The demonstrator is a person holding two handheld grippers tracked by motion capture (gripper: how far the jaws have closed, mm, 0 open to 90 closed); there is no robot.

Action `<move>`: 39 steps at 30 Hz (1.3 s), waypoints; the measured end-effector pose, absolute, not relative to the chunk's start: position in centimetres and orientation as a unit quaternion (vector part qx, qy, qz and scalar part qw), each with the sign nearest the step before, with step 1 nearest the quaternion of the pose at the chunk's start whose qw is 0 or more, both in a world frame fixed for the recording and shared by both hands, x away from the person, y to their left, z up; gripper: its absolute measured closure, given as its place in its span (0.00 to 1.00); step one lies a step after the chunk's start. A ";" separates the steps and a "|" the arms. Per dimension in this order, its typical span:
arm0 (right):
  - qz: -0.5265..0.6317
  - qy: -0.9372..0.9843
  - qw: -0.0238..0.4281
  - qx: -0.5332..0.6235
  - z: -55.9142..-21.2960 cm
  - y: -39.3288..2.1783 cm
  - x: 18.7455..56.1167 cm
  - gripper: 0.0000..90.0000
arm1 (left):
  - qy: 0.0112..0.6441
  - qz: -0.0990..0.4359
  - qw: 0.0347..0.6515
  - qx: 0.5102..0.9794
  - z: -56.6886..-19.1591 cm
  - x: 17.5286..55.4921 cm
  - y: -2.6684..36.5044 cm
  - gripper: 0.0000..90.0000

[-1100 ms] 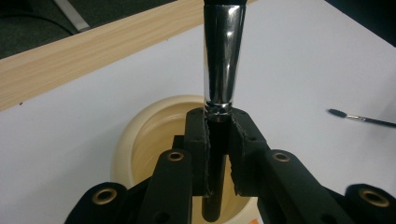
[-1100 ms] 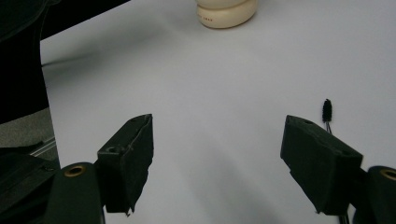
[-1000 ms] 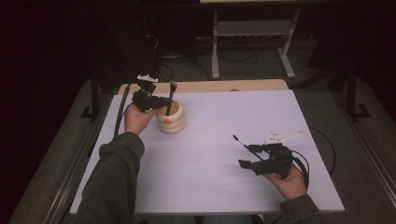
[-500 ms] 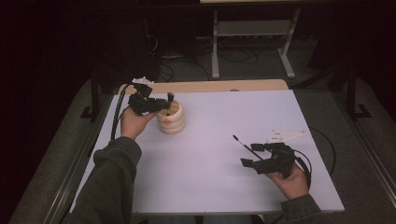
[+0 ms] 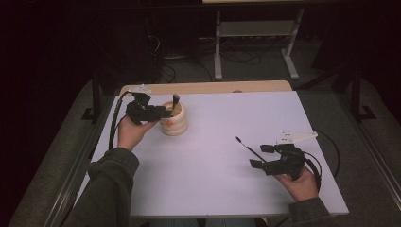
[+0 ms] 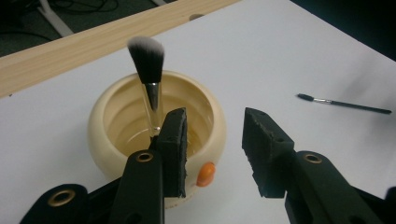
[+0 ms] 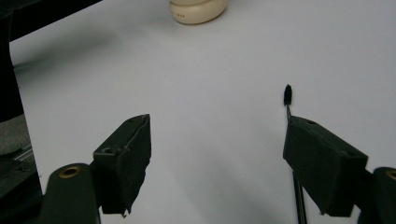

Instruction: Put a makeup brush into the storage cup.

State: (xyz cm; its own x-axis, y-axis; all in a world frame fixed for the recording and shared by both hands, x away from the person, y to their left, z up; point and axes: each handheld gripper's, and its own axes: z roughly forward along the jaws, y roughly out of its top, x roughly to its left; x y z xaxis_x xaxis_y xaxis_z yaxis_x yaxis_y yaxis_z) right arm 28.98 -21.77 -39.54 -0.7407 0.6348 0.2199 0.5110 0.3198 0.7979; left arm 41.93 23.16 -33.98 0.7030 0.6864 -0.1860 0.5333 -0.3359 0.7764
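- The left tongs sit just beside the round cream ribbed wooden pot at the far left of the white table; their jaws have just been opening, and in the left gripper view they stand apart with nothing between them.
- A large makeup brush with a black, white-tipped head stands in that pot, leaning on the rim with bristles up and handle down inside. It is free of the left tongs, whose near pad sits just in front of the handle.
- A thin black fine-tipped brush lies flat on the table, well apart from the pot and just beside the right tongs.
- The right tongs are released, jaws wide, gripping nothing.
- The relation that matters: the thin brush is much nearer the right hand. In the right gripper view its long axis runs along the tongs' own line, tip pointing away, and it lies under the right-hand jaw rather than in the gap.
- My judgement: the right tongs need a small sideways shift to bring the handle between the jaws, then a carry across to the pot.
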 end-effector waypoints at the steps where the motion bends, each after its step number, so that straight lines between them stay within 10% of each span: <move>1: 0.463 0.810 0.067 0.354 -39.6 -21.8 29.0 0.25 | 0.375 0.087 0.435 0.814 -34.1 41.8 23.2 0.65; 39: 0.437 0.815 0.086 0.371 -38.8 -22.5 29.1 0.25 | 0.353 0.081 0.438 0.823 -36.2 34.8 23.9 0.50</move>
